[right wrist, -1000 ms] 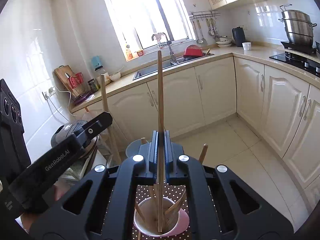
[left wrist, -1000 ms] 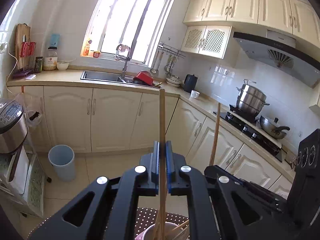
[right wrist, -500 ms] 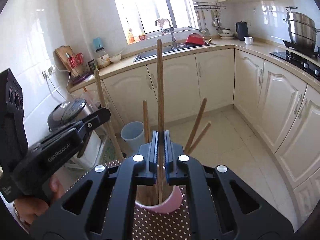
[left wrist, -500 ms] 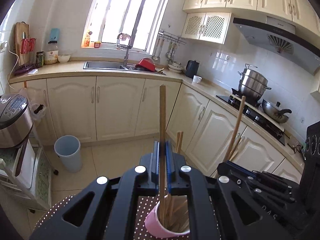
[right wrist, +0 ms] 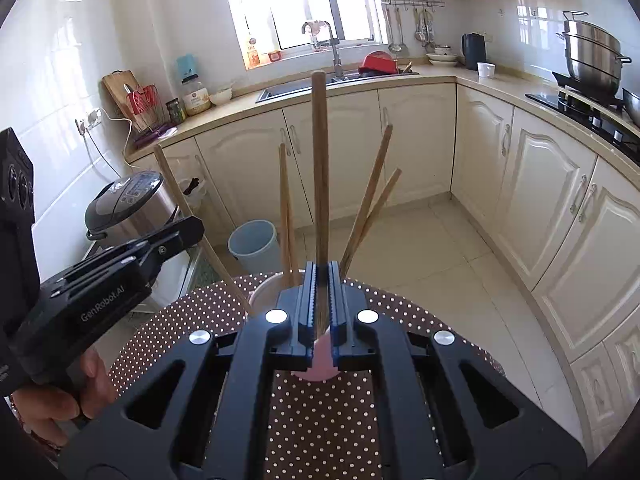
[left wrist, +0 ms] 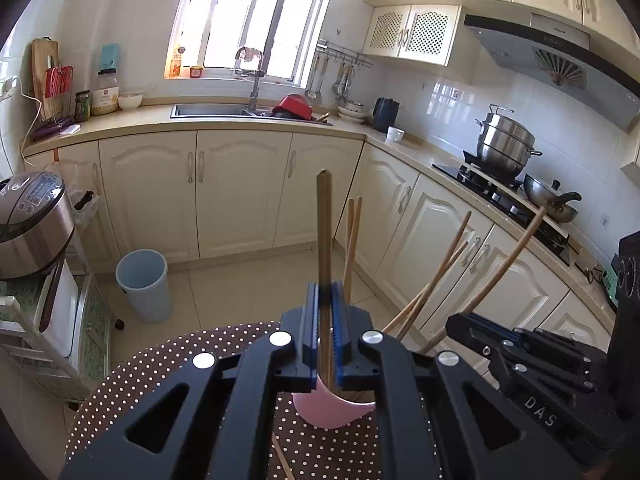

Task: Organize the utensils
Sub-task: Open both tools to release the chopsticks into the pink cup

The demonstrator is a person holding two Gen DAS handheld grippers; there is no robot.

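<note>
**Two grippers, two chopsticks, one pink cup**

Both tools are over the round table with the brown, white-dotted cloth [left wrist: 168, 376], and each one has a stick in its grip. The left gripper [left wrist: 325, 332] points forward and slightly down, its blue-edged jaws pressed together on a long, light wooden chopstick [left wrist: 324, 240] that stands nearly upright, its top end well above the fingers and its lower end going down into the pale pink round cup [left wrist: 332, 410] right beneath them. From the right wrist camera, the left gripper [right wrist: 176, 236] shows as a black body reaching in from the left side, held by a bare hand [right wrist: 60, 396] low in the corner, and the stick it carries [right wrist: 192, 220] leans away to the upper left.

Over to the right gripper [right wrist: 320, 304]: level, aimed across the table toward the sink counter, jaws clamped on a second wooden chopstick [right wrist: 319, 160], also close to vertical, bottom end dropping toward the pink cup [right wrist: 316, 364], which sits on the dotted cloth [right wrist: 400, 312] directly under the fingers. In the left wrist view that right gripper [left wrist: 464, 324] comes in from the lower right with its stick [left wrist: 500, 264] slanting up and to the right.

Inside the cup, more wooden chopsticks already stand: a pair nearly upright [right wrist: 285, 208] and a pair fanning out to the right [right wrist: 370, 200].
</note>
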